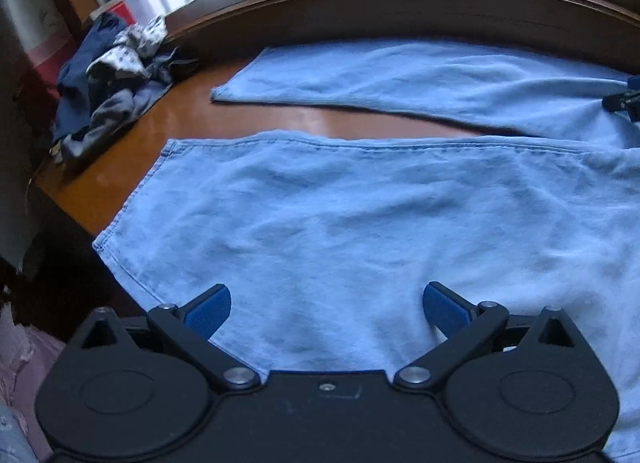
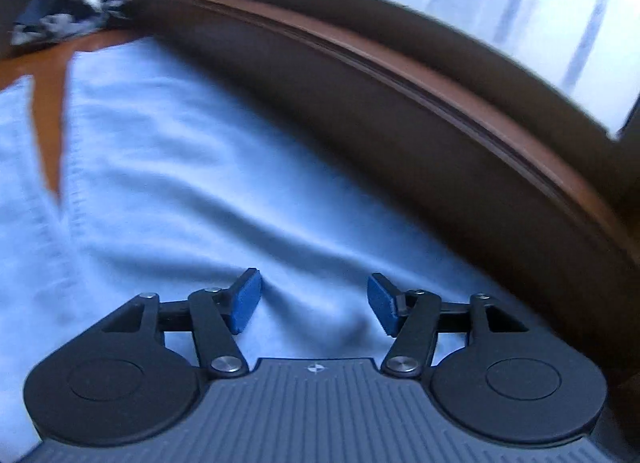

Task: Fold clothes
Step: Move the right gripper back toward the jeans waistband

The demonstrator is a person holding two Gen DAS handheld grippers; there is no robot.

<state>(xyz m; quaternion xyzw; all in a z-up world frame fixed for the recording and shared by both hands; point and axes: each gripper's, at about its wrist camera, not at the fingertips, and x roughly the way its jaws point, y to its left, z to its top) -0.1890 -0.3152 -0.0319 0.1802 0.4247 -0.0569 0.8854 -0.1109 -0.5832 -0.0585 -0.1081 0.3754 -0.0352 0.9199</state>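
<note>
A pair of light blue trousers (image 1: 360,215) is laid out flat on a brown wooden table (image 1: 132,143), with the two legs running side by side toward the left and a wedge of bare wood showing between them. The long axis is thus set left to right, the hems pointing left and the waist end lying off to the right (out of view in the left wrist view).

The step in hand is judged to be the spreading and lining up before the first fold. The left gripper (image 1: 326,309) is held just above the near leg with its pads spread wide and nothing between them. The right gripper (image 2: 314,301) is seen over the far leg, near the dark raised rim at the table's far edge, its pads also apart and pinching no cloth.

For the next move, a firm pinch on the edge of one leg is called for at both ends, so that it can be carried over onto the other. A heap of other clothes (image 1: 112,83) waits at the far left corner.
</note>
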